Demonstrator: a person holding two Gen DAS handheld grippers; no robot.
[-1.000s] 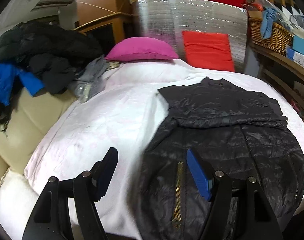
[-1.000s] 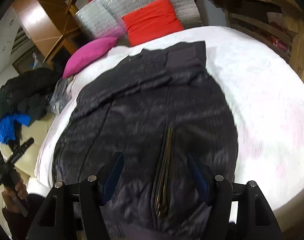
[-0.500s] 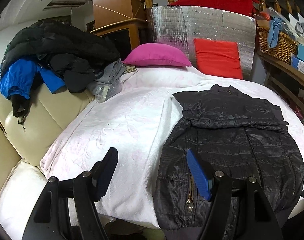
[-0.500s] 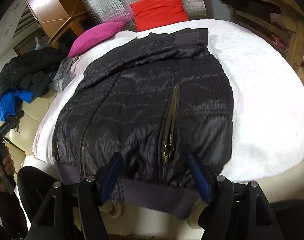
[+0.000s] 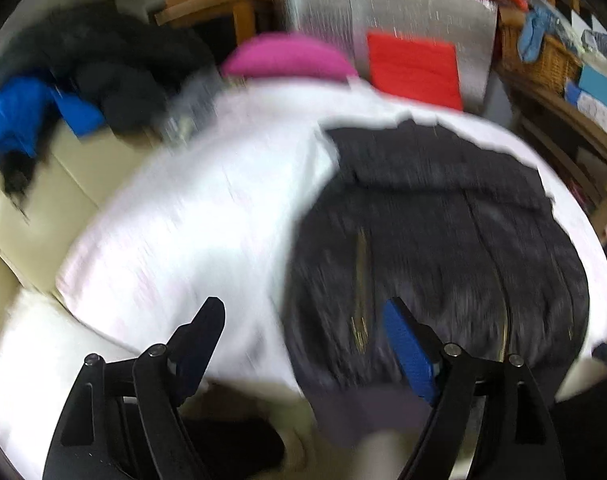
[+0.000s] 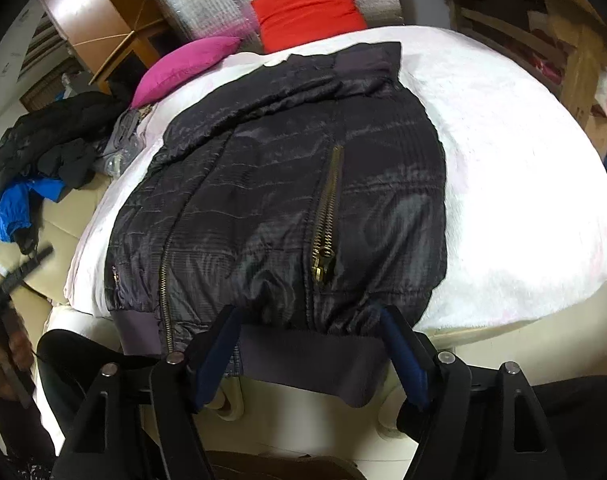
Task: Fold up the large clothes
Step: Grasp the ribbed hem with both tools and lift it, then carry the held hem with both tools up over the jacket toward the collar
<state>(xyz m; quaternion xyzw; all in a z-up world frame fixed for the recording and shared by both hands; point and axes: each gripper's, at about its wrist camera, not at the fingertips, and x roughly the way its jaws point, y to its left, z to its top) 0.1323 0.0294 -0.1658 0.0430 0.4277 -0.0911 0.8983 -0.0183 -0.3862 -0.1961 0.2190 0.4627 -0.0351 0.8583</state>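
Note:
A black quilted jacket lies flat on a white blanket, collar far, grey ribbed hem hanging over the near edge. Its sleeves are folded across the chest. My right gripper is open, its fingers either side of the hem's right part, just at the edge. In the blurred left wrist view the jacket lies right of centre. My left gripper is open and empty, at the jacket's left hem corner, over the white blanket.
A heap of dark and blue clothes lies on the cream sofa at left. A pink pillow and a red cushion sit at the far end. Wooden shelving and a wicker basket stand at right.
Both grippers drew back toward the near edge, then the right one closed in on the hem. The left view now swings fast and is blurred. The jacket lies unmoved.

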